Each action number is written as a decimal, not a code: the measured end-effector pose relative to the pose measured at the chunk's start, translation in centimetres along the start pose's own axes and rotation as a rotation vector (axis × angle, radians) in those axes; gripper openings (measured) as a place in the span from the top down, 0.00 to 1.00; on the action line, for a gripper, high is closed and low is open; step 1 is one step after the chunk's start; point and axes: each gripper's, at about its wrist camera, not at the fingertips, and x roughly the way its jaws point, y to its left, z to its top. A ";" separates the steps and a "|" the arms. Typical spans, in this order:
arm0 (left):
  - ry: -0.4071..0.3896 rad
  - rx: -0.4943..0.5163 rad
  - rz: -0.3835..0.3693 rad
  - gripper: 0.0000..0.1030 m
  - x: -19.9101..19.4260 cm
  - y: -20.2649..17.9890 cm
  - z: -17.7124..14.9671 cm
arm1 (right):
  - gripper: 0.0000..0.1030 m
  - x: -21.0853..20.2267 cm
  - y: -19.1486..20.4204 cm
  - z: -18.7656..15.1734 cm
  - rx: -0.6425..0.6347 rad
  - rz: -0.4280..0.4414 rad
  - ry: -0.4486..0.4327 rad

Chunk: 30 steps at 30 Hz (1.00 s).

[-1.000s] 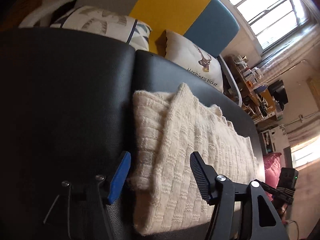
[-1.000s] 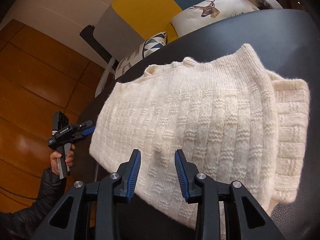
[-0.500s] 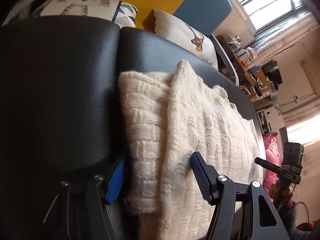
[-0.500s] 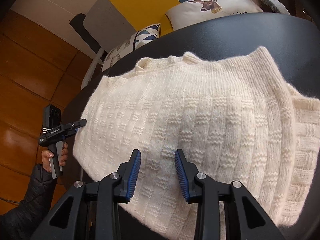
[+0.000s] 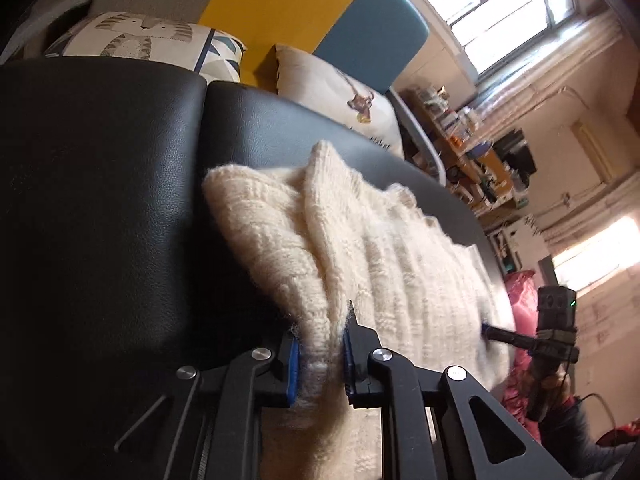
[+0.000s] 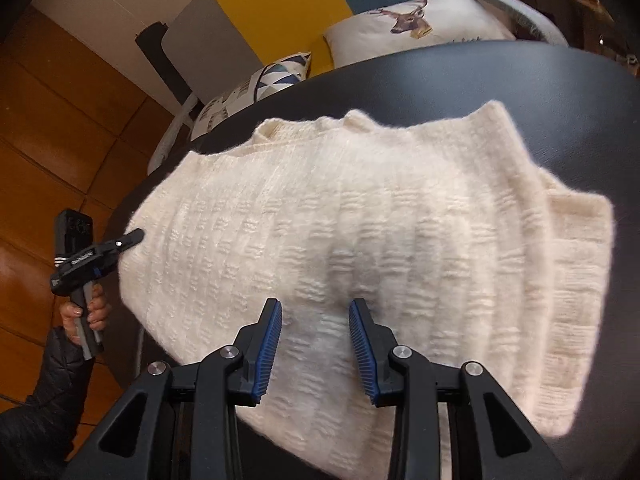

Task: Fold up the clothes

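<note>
left gripper (image 5: 318, 360) pinches the cream sweater's (image 6: 360, 220) end; right gripper (image 6: 315, 354) hovers parted over its long near edge, holding nothing.

Cream sweater (image 6: 360, 220): thick, fuzzy knitted wool-like cloth with raised ribbed blocks, matt. Bench (image 5: 100, 200): black leather-like upholstery, fine pebbled grain, soft sheen, with a seam between two pads. Left gripper (image 5: 318, 354) and right gripper (image 6: 316, 350): matt black plastic arms with bright metal pivot pins; jaws lined with ridged blue rubbery pads. Far cushions (image 6: 420, 24): smooth printed woven cloth. Chair back (image 5: 288, 4): smooth matt panels in grey, yellow and blue. Left wall panels (image 6: 48, 128): glossy orange-brown wood.
</note>
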 end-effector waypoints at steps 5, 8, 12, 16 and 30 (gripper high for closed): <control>-0.097 -0.017 -0.089 0.84 -2.0 -1.4 -1.5 | 0.66 -3.4 -2.0 -1.1 -0.054 -0.127 -0.018; -0.101 -0.081 -0.141 0.83 -2.4 -1.6 -2.1 | 0.66 -3.5 -3.0 -1.5 -0.071 -0.116 -0.006; -0.103 -0.126 -0.172 0.84 -3.5 -1.9 -2.2 | 0.66 -2.0 -3.2 -1.5 -0.116 -0.178 0.034; -0.129 -0.138 -0.191 0.84 -4.3 -4.0 -2.0 | 0.66 -0.3 -3.9 -0.9 -0.114 -0.195 0.073; -0.212 -0.156 -0.270 0.84 -5.2 -15.5 -0.4 | 0.64 2.1 -5.2 1.4 -0.130 -0.155 0.160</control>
